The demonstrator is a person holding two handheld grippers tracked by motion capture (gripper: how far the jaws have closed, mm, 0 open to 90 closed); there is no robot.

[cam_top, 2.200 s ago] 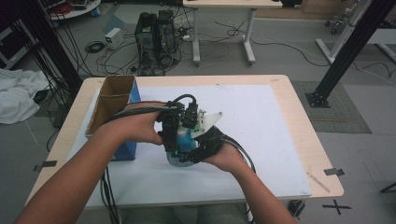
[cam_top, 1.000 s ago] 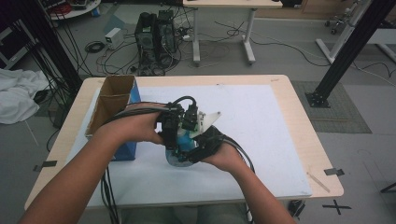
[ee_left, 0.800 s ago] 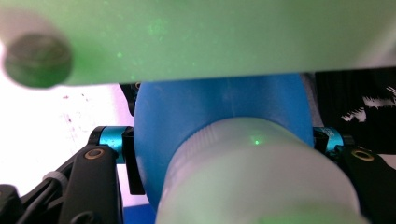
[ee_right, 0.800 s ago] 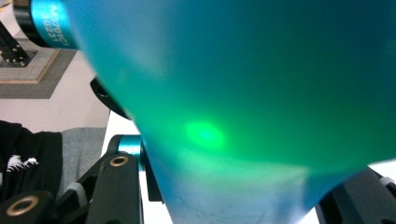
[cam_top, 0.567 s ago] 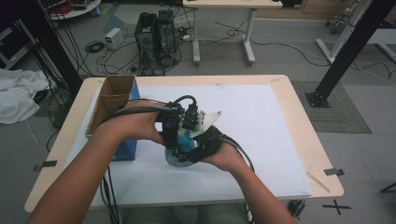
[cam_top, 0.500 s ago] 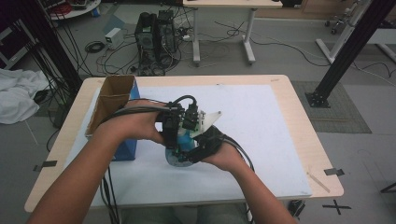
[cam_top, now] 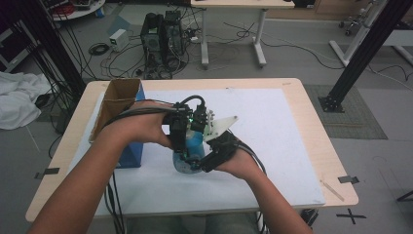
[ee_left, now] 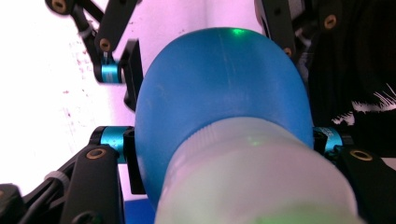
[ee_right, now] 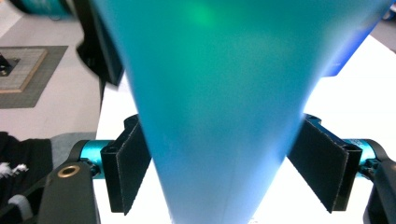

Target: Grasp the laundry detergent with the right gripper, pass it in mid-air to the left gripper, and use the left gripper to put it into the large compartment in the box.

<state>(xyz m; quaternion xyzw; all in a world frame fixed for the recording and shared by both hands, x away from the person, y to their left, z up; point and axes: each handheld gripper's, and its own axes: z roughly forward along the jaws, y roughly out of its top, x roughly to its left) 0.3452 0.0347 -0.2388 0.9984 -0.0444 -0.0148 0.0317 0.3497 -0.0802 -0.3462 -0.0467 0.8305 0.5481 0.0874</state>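
Nothing moved; white sheet covers wooden table, cables behind.

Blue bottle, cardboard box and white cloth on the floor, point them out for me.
blue bottle (ee_left: 219, 98), left gripper view, its rounded blue body.
cardboard box (cam_top: 118, 93), high view, its open brown top.
white cloth (cam_top: 17, 100), high view, its crumpled middle.

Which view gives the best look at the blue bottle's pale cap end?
The left gripper view: the blue bottle runs into its frosted cap, close up. The right gripper view shows blurred blue body between the jaws; the high view shows the bottle small between both hands.
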